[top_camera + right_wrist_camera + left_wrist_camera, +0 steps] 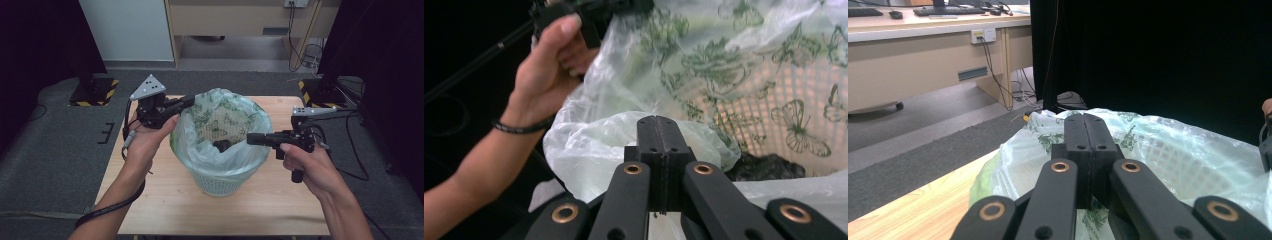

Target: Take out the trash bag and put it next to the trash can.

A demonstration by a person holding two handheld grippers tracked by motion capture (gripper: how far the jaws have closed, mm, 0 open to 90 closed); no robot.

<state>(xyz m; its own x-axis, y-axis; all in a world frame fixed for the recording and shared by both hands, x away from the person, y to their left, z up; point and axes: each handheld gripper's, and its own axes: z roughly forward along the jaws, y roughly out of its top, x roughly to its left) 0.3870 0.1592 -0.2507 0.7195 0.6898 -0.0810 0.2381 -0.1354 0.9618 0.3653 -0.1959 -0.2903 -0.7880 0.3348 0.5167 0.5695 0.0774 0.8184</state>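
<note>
Wooden table [280, 197]: lined basket [220, 177] between two closed grippers.

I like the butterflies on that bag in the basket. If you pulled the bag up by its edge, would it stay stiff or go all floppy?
Probably floppy: the plastic bag looks thin and see-through, and it drapes in wrinkles over the rim of the basket. It likely weighs almost nothing, though the dark thing at the bottom may make it sag. It could also be slippery, since the plastic looks shiny.
</note>
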